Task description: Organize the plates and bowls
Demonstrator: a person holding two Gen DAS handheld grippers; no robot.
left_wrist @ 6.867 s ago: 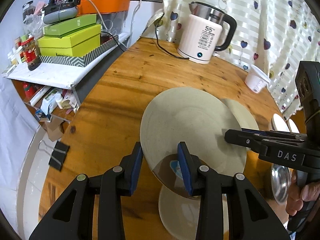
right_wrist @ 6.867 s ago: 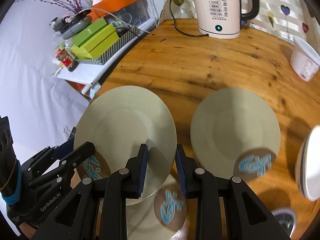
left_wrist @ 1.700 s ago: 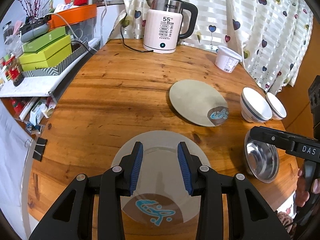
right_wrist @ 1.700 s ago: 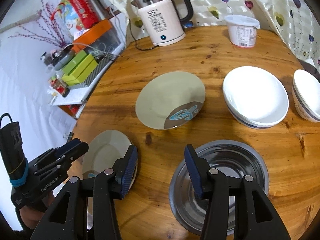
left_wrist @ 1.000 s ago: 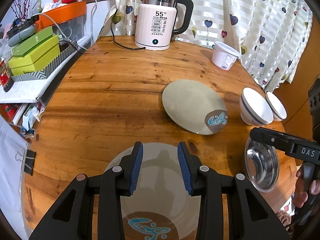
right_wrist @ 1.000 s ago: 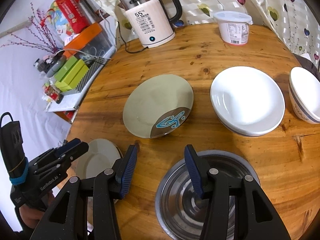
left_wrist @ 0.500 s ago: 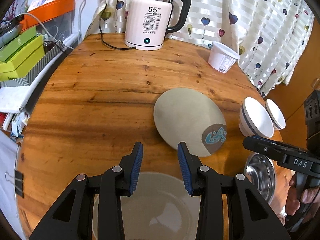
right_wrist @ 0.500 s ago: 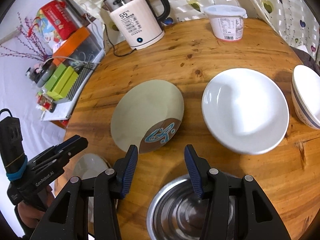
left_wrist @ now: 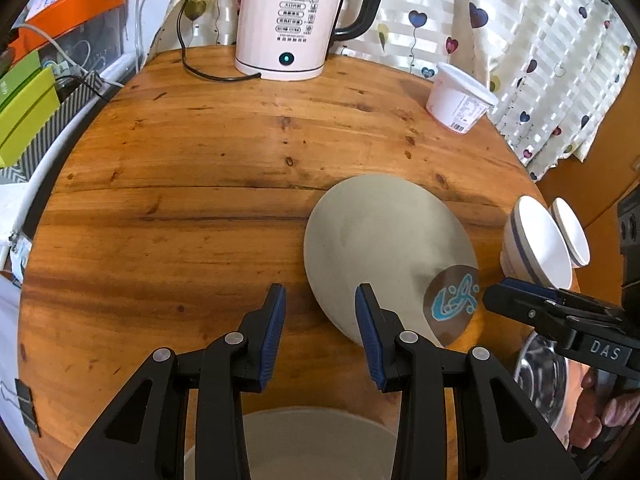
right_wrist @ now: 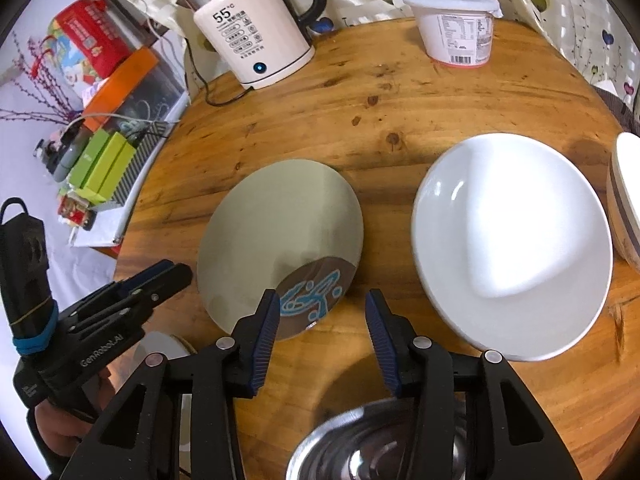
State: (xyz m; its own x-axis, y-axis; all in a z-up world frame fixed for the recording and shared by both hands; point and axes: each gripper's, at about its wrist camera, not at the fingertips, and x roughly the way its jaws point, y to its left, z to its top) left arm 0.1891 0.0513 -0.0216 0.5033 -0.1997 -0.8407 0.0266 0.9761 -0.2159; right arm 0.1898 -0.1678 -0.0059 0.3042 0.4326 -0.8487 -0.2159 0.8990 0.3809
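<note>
A grey-green plate (left_wrist: 384, 248) with a blue motif lies alone mid-table, also seen in the right wrist view as the plate (right_wrist: 280, 232). My left gripper (left_wrist: 320, 312) is open just short of its left edge, holding nothing. A stack of like plates (left_wrist: 312, 440) lies under that gripper. My right gripper (right_wrist: 320, 320) is open and its jaws are closing, above the plate's near edge, with no pad pressing on anything. A wide white bowl (right_wrist: 512, 240) sits to the right, a second striped bowl (right_wrist: 626, 200) beyond it, and a steel bowl (right_wrist: 380, 440) below the right gripper.
A white electric kettle (left_wrist: 296, 20) with its cord stands at the back of the round wooden table (left_wrist: 180, 200). A white tub (left_wrist: 460, 100) is at the back right by the curtain. Green boxes (right_wrist: 104, 164) sit on a shelf to the left. A hand (right_wrist: 60, 428) holds the left gripper.
Both grippers have moved forward and down toward the lone plate. The plate stack and the steel bowl have slid toward the bottom of the views. The right jaws have narrowed slightly.
</note>
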